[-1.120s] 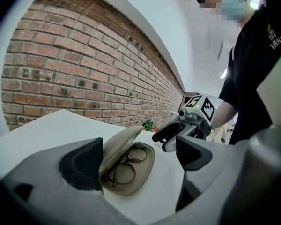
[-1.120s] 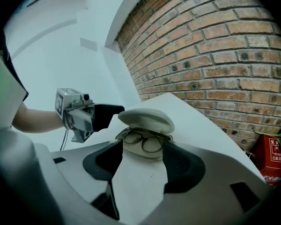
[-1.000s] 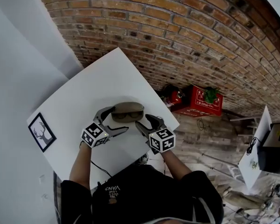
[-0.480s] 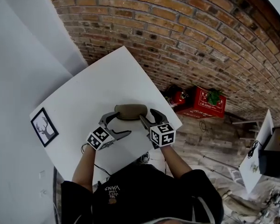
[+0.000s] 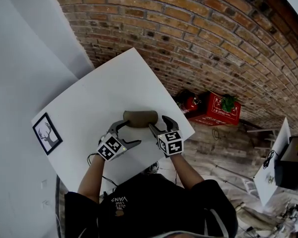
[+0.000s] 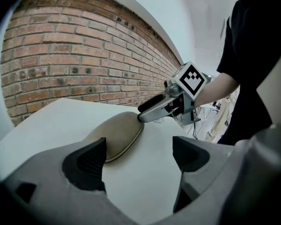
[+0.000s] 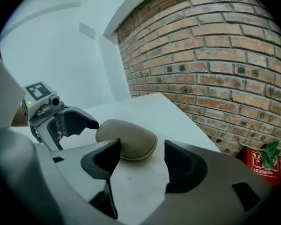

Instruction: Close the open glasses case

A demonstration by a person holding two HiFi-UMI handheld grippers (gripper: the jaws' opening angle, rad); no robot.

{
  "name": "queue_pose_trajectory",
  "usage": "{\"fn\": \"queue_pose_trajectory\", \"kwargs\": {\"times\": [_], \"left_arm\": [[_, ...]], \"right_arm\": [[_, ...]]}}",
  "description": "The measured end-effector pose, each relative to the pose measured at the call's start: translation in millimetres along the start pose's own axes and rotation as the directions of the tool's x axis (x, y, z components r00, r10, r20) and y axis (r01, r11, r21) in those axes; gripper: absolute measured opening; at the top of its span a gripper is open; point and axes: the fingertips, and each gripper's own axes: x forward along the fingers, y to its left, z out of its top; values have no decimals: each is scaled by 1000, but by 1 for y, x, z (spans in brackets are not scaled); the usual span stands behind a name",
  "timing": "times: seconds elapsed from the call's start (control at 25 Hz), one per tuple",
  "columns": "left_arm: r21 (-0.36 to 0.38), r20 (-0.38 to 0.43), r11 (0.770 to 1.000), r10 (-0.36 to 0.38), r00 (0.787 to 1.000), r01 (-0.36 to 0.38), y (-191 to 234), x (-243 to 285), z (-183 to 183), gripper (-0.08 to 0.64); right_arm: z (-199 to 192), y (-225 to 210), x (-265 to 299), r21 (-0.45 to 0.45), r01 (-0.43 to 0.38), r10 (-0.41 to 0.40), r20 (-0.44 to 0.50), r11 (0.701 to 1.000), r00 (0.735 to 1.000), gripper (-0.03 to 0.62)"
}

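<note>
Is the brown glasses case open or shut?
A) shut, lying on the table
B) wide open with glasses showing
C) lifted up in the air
A: the glasses case lies flat on the white table with its lid down, and only a thin seam shows around its edge in both gripper views.

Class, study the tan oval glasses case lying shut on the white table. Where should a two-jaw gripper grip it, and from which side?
Probably across the tan oval glasses case at mid-length, a jaw on each long side, low by the seam, coming from above. It lies flat on the white table; its smooth dome slopes, so a higher pinch could slip.
</note>
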Motion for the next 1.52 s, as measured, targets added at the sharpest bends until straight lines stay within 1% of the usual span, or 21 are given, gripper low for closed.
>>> {"fn": "queue_pose_trajectory", "kwargs": {"times": [0.08,0.24,0.4,0.6,0.84,1.08,1.36,1.52], "left_arm": [[15,-25,1000,11,1000,-11,-2,3,-1,449],[11,-49,1000,30,998,-29,0,5,-2,453],[-1,-35,998,55,998,-55,2,5,-2,449],[-4,-39,996,91,995,-91,1,6,-1,446],[-38,-4,988,150,989,-150,3,-1,5,446],[-69,1,979,192,981,-191,-5,-10,2,445],[-88,11,965,250,968,-248,-26,-21,0,426],[-140,55,947,298,953,-288,-37,-33,4,399]], "right_arm": [[0,-1,0,-29,3,-4,-7,1000,1000,297],[0,0,3,-52,-2,1,-12,999,1000,299],[1,0,3,-50,-4,3,-20,999,1000,305],[2,-1,-1,-34,3,-4,-14,999,1000,302],[1,6,-10,-34,-11,11,-3,999,1000,298],[1,13,-25,-41,-31,32,19,999,999,293],[-3,24,-52,-51,-69,72,58,996,996,272],[-7,32,-72,-62,-99,104,87,993,991,218]]}}
